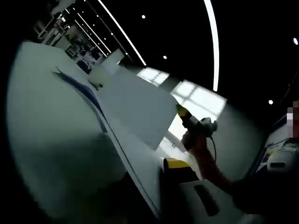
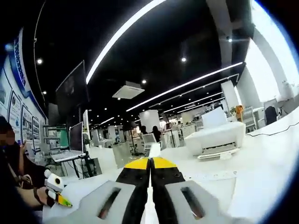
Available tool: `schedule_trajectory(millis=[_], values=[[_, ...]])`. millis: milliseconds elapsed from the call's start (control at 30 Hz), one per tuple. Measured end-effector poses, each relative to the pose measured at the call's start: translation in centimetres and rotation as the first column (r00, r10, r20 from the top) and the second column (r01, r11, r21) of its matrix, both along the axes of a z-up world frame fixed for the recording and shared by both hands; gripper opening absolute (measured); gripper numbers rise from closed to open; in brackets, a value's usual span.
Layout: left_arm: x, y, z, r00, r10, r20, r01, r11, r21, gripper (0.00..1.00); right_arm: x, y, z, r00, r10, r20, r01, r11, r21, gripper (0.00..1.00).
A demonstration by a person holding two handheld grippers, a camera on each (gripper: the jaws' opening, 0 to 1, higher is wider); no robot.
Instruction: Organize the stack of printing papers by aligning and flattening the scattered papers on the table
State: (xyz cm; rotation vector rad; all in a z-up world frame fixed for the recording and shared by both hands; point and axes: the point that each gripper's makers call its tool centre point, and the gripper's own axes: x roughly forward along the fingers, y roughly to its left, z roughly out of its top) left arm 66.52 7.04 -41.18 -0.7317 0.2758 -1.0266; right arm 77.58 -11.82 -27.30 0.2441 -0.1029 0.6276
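Observation:
In the left gripper view a big white sheet of printing paper (image 1: pixel 60 140) covers the left half, its edge running down to my left gripper (image 1: pixel 159 186). One yellow-tipped jaw presses against the paper and the other is hidden behind it, so the gripper looks shut on it. A second sheet (image 1: pixel 140 107) stands beyond, its far edge at the yellow tip of my right gripper (image 1: pixel 183 113), held by a hand. In the right gripper view my right gripper (image 2: pixel 150 163) is shut on a thin white paper edge (image 2: pixel 150 200). My left gripper (image 2: pixel 57 196) shows small at lower left.
A white printer (image 2: pixel 216 136) stands on the white table (image 2: pixel 266 158) to the right, with a cable behind it. A laptop (image 2: pixel 74 140) sits at the left. A person (image 2: pixel 11 158) is at the far left. Office desks and people fill the background.

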Motion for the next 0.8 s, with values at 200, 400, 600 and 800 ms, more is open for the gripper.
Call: schedule_trajectory(millis=[200, 400, 600, 800], values=[[0.1, 0.2, 0.0, 1.0, 0.0, 0.001, 0.0, 1.0, 0.0, 0.12, -1.2, 0.8, 1.7, 0.999, 0.014, 0.033, -0.014, 1.0, 0.005, 0.0], [0.0, 0.1, 0.0, 1.0, -0.001, 0.0, 0.001, 1.0, -0.002, 0.13, -1.4, 1.3, 2.4, 0.998, 0.034, 0.051, -0.034, 0.999, 0.004, 0.0], [0.0, 0.1, 0.0, 1.0, -0.002, 0.001, 0.002, 1.0, -0.003, 0.14, -1.2, 1.4, 3.8, 0.996, 0.042, 0.074, -0.043, 0.999, 0.009, 0.0], [0.0, 0.1, 0.1, 1.0, -0.003, 0.002, 0.003, 1.0, -0.005, 0.15, -2.2, 2.2, 6.1, 0.991, 0.072, 0.115, -0.075, 0.997, 0.016, 0.0]])
